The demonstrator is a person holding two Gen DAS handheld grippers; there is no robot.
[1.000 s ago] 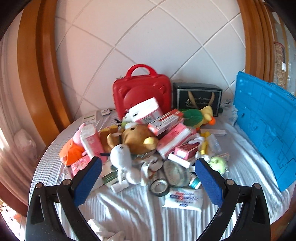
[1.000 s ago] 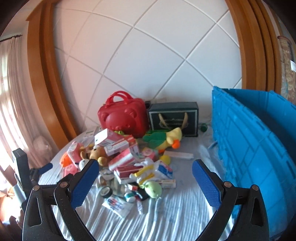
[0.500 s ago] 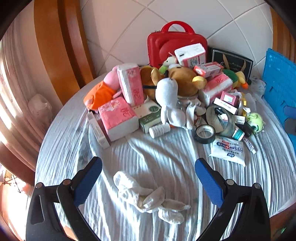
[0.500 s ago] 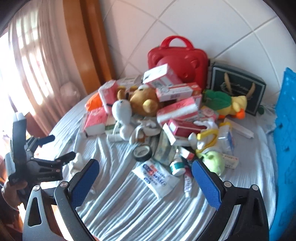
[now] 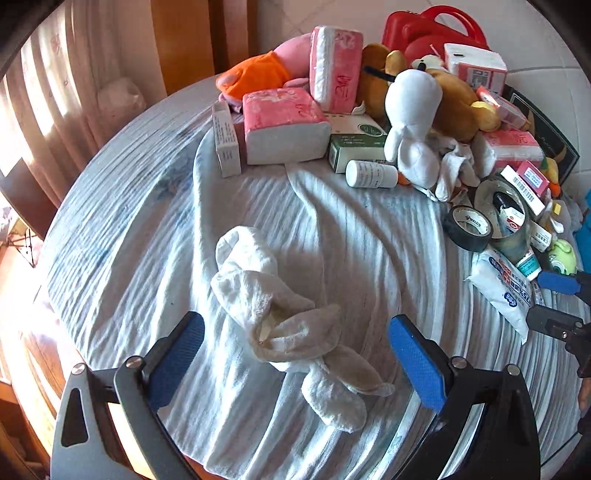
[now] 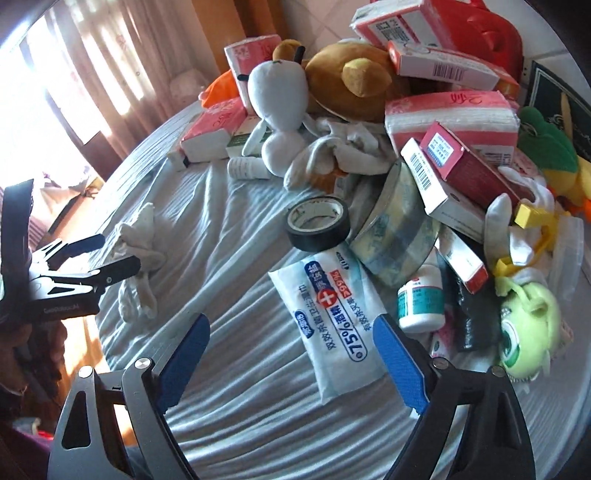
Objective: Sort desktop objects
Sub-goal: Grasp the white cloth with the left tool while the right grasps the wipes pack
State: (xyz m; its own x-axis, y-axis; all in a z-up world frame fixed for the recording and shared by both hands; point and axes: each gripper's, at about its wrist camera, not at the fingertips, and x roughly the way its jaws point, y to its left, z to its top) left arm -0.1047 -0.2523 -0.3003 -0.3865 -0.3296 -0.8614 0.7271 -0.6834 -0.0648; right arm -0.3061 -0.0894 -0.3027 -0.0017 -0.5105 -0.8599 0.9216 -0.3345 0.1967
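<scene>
A heap of objects lies on a round table under a white cloth point(image 5: 332, 240). My left gripper point(image 5: 295, 354) is open and straddles a pair of white socks point(image 5: 280, 314) lying apart from the heap. My right gripper point(image 6: 291, 354) is open, low over the cloth, with a white wet-wipes pack point(image 6: 332, 314) just right of its middle. In the right wrist view the left gripper point(image 6: 107, 254) shows at the left, over the socks point(image 6: 136, 243). A black tape roll point(image 6: 317, 221) lies beyond the wipes pack.
The heap holds pink tissue packs point(image 5: 284, 125), a white plush point(image 5: 413, 122), a brown bear plush point(image 6: 351, 77), medicine boxes point(image 6: 443, 177), a clear tape roll point(image 6: 399, 236), a white pill bottle point(image 6: 421, 299), a green toy point(image 6: 524, 328) and a red case point(image 5: 424, 33). The table edge point(image 5: 48, 280) is at the left.
Both grippers have come down and closer to the table. The left one swung left onto the socks. The right one moved in over the wipes pack. Both stayed open.
</scene>
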